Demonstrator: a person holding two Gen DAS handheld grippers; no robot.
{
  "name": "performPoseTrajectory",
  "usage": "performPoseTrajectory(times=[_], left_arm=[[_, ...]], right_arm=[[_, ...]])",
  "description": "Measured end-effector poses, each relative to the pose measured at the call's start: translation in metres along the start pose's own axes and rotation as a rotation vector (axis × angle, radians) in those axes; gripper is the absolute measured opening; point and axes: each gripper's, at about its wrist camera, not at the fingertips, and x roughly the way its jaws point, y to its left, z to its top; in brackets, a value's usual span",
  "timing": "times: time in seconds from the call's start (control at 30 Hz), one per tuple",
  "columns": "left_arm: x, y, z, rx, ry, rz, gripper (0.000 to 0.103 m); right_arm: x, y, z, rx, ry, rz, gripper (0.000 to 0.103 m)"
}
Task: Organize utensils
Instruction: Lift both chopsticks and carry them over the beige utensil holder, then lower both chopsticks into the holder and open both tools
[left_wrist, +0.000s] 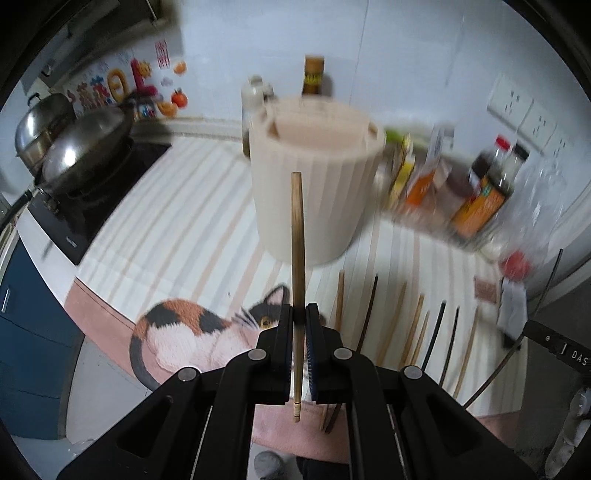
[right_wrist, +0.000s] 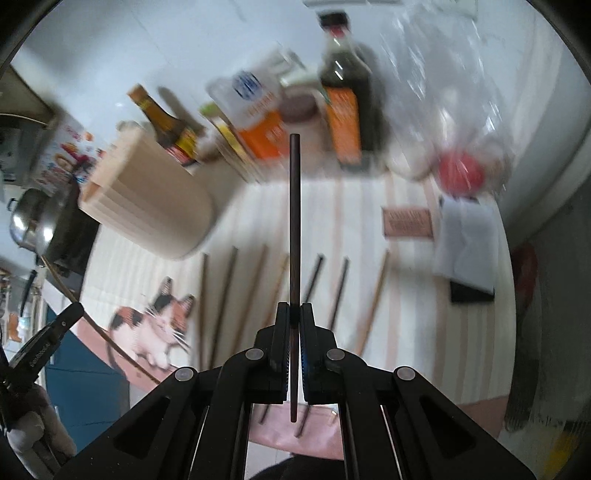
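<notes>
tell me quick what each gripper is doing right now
left gripper: closed on a light wooden chopstick
right gripper: closed on a dark chopstick

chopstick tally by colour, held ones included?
light wood chopsticks: 6 (1 in the left gripper, 5 on the mat)
dark chopsticks: 4 (1 in the right gripper, 3 on the mat)
Total: 10
</notes>
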Motion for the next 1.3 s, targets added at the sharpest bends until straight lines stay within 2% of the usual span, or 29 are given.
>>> performPoseTrajectory(times=[0.2, 0.37, 0.5, 0.67, 0.8, 0.97, 1.3], left_arm=[[-0.041, 0.001, 0.035, -0.038, -0.110, -0.025, 0.004], [-0.070, 0.008, 0.080, -0.076, -0.209, -0.034, 0.004], [-0.083, 0.018, 0.119, -0.108, -0.281, -0.022, 0.004], [-0.083, 0.034, 0.171, -0.136, -0.332, -0.018, 0.004], [-0.073, 0.047, 0.201, -0.144, -0.346, -0.042, 0.004], [-0.045, 0.056, 0.222, -0.126, -0.316, -0.096, 0.004], [0.006, 0.058, 0.231, -0.075, -0.232, -0.232, 0.004]], right_arm=[[-0.038, 0.034, 0.037, -0.054, -0.099, 0.102, 0.005], [-0.068, 0.072, 0.077, -0.117, -0.187, 0.170, 0.005], [-0.085, 0.111, 0.113, -0.165, -0.250, 0.201, 0.005], [-0.091, 0.158, 0.154, -0.185, -0.306, 0.216, 0.005], [-0.081, 0.188, 0.178, -0.187, -0.325, 0.217, 0.005], [-0.058, 0.211, 0.198, -0.184, -0.312, 0.212, 0.005], [-0.012, 0.212, 0.203, -0.160, -0.249, 0.211, 0.005]])
